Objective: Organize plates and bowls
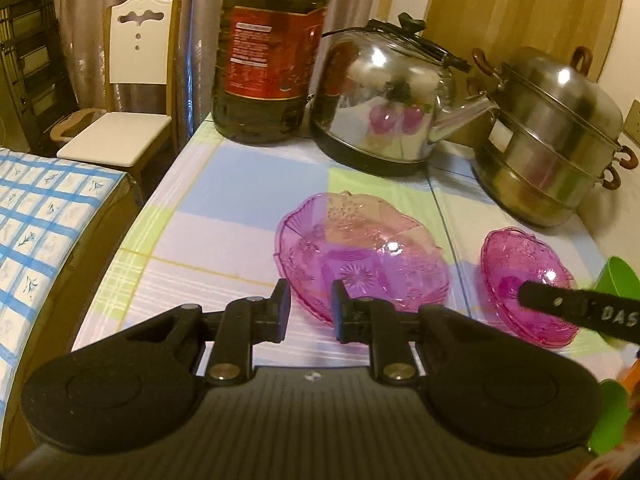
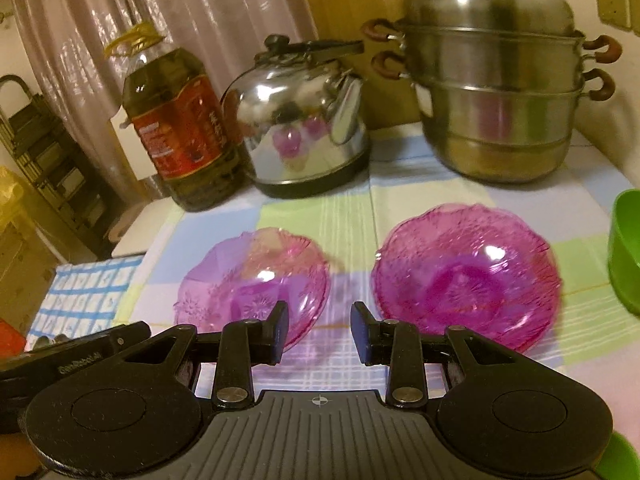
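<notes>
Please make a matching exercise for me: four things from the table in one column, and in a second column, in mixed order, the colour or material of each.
Column 1:
1. oil bottle
2. kettle
3. steamer pot
4. bowl at the right edge

Column 2:
a. green
b. shiny steel with a black base and a spout
c. dark liquid, red label, yellow handle
d. stacked steel tiers with brown handles

Pairs: 1-c, 2-b, 3-d, 4-a
</notes>
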The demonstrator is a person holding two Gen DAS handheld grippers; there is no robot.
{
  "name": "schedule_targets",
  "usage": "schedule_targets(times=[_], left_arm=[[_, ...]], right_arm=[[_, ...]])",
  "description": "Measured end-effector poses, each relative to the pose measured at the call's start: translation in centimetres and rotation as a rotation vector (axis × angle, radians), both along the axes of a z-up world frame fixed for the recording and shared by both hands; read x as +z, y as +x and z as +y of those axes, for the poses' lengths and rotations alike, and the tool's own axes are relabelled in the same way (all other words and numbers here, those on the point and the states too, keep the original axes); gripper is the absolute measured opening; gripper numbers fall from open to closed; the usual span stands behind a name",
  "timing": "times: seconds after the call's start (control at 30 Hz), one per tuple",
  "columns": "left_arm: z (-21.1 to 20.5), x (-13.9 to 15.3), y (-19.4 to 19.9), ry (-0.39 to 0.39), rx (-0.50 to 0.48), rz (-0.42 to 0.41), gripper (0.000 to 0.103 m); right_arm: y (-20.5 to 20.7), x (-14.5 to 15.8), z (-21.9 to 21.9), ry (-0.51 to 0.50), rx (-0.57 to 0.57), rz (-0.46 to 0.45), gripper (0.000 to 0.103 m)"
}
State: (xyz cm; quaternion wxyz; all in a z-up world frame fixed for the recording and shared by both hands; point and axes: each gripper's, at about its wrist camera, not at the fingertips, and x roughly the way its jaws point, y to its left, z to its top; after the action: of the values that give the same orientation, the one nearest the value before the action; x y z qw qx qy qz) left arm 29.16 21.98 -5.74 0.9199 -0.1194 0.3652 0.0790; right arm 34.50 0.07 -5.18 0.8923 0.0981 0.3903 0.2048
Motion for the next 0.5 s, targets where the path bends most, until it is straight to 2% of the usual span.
schedule_targets(times=[0.13, 0.4, 0.5], left_arm=[[0.9, -0.3, 0.0, -0.010, 0.014, -0.002, 0.023], [2.5, -2.3, 1.6, -0.085, 0.038, 0.030, 0.028], [2.3, -3.1, 2.5, -0.077, 0.040, 0.051, 0.028]], right_arm=[[0.6, -1.1, 1.2, -0.007, 0.012, 0.031, 0.035], [2.1, -2.6, 2.8, -0.012, 0.034, 0.086, 0.035], [2.6, -3.4, 3.2, -0.022, 0.036, 0.110, 0.035]])
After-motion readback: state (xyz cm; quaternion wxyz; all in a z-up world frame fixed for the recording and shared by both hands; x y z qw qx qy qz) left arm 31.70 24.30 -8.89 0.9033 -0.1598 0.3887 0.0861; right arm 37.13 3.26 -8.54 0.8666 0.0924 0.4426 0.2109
